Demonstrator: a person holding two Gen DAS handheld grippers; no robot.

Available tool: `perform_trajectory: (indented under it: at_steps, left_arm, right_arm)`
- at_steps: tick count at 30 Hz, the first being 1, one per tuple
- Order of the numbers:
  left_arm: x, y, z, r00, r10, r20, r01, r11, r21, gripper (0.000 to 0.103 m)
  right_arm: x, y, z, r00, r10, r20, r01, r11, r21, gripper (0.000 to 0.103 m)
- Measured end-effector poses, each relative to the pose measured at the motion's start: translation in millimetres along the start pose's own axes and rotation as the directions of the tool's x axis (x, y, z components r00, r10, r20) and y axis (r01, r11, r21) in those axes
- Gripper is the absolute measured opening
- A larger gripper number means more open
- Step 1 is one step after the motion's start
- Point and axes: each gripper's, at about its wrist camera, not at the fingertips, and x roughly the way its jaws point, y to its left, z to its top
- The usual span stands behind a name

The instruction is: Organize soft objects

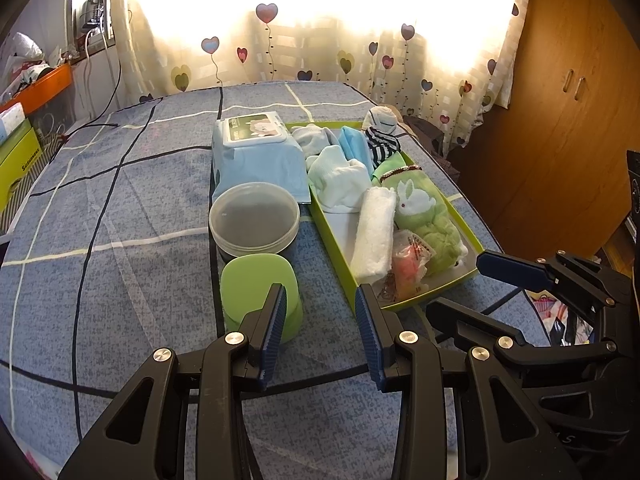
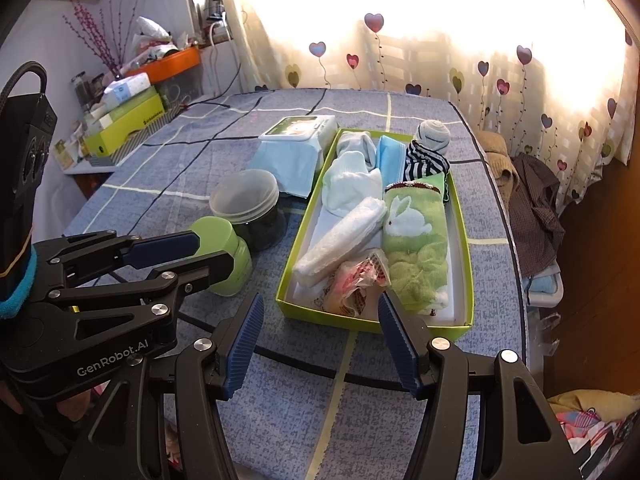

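Fingers on both grippers stand apart with nothing between them: my left gripper (image 1: pixel 320 336) hangs over the blue checked bed cover (image 1: pixel 120 216), just near of the green lidded jar (image 1: pixel 260 292), and my right gripper (image 2: pixel 320 344) hovers at the near end of the green tray (image 2: pixel 466 240), opened wider than the left. Neither touches anything. I judge both are poised there because the tray is the gathering place for the soft things, and its near end is the closest way in.

Inside the tray I count one rolled white towel (image 2: pixel 340 236) lying lengthwise, one green rabbit towel (image 2: pixel 416 236) beside it on the right, one crinkled plastic packet with pink contents (image 2: pixel 360 280) at the near end, a heap of pale blue-white cloths (image 2: pixel 352 180) that I cannot separate into a sure number, one folded bright blue cloth (image 2: pixel 390 156), and one striped dark-and-white garment (image 2: pixel 426 164). One balled striped sock (image 2: pixel 434 134) sits at the far right corner; whether it rests in or just outside the tray I cannot tell.

Left of the tray stand three harder items in a row: one wet-wipe pack (image 2: pixel 298 148) farthest, one clear lidded tub (image 2: pixel 250 208) in the middle, the green jar nearest. They look deliberately kept apart from the soft pile.
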Motion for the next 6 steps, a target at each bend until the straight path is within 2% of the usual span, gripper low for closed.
perform_trajectory:
  at_steps: [6]
  left_arm:
    - [-4.9,-2.3,0.0,1.0,0.004,0.024,-0.004,1.0,0.006,0.037]
  right_arm:
    - [0.4,4.7,-1.6,1.0,0.001,0.007,-0.001,1.0,0.003,0.06]
